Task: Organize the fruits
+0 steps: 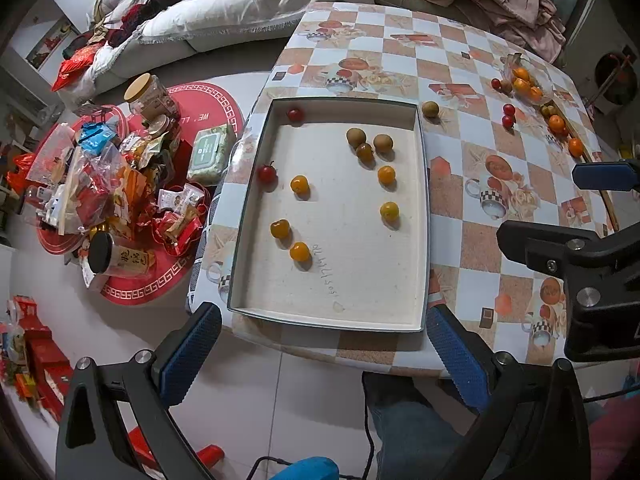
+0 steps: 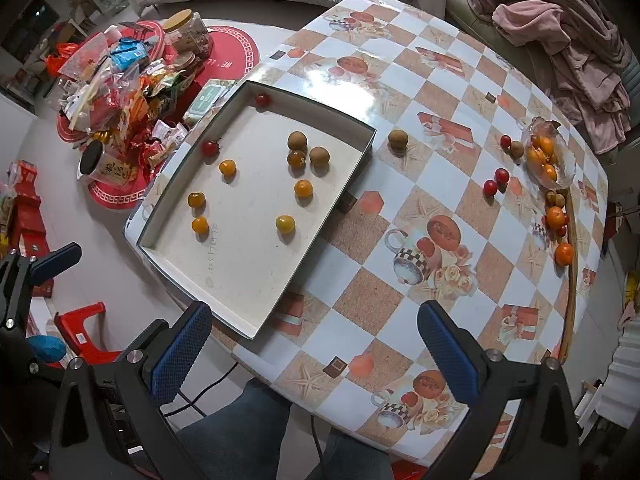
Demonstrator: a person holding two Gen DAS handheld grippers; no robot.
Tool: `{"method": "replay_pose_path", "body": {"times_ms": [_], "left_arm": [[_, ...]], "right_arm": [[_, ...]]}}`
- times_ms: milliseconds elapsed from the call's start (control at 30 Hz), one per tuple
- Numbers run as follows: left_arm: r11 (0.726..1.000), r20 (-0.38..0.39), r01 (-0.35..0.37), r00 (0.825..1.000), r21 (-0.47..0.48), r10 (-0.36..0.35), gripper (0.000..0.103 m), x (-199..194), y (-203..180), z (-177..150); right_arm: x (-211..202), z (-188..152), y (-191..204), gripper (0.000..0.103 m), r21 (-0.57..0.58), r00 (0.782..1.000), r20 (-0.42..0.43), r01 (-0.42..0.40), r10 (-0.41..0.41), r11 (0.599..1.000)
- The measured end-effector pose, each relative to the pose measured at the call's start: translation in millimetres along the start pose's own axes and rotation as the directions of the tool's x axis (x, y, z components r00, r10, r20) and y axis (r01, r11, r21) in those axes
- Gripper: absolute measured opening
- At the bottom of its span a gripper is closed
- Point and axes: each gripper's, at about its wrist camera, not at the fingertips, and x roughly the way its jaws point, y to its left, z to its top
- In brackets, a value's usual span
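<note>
A shallow white tray (image 1: 422,208) (image 2: 360,148) lies on the checkered table. It holds several small orange fruits (image 1: 299,184) (image 2: 303,188), three brown fruits (image 1: 356,137) (image 2: 297,141) and two red tomatoes (image 1: 267,173) (image 2: 209,148). One brown fruit (image 1: 431,109) (image 2: 398,137) lies on the table just right of the tray. More red, brown and orange fruits (image 1: 509,109) (image 2: 490,187) lie at the far right around a clear bag (image 2: 549,156). My left gripper (image 1: 324,350) is open and empty above the tray's near edge. My right gripper (image 2: 314,350) is open and empty over the table's near edge.
A low red round table (image 1: 188,100) (image 2: 236,46) left of the table is piled with snack packets and jars. A sofa with pink clothes (image 2: 568,32) stands behind. A red stool (image 2: 86,324) and red boxes (image 1: 40,360) are on the floor. The person's legs (image 2: 260,432) are below.
</note>
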Motion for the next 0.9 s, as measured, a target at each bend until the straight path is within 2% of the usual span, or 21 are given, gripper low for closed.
{"method": "replay_pose_path", "body": {"times_ms": [900], "left_arm": [[0.999, -0.008, 0.023, 1.0, 0.03, -0.023, 0.103, 2.6, -7.0, -1.1]], "right_arm": [[-0.3, -1.6, 4.2, 0.103, -0.002, 1.0, 0.008, -0.001, 0.001, 1.0]]}}
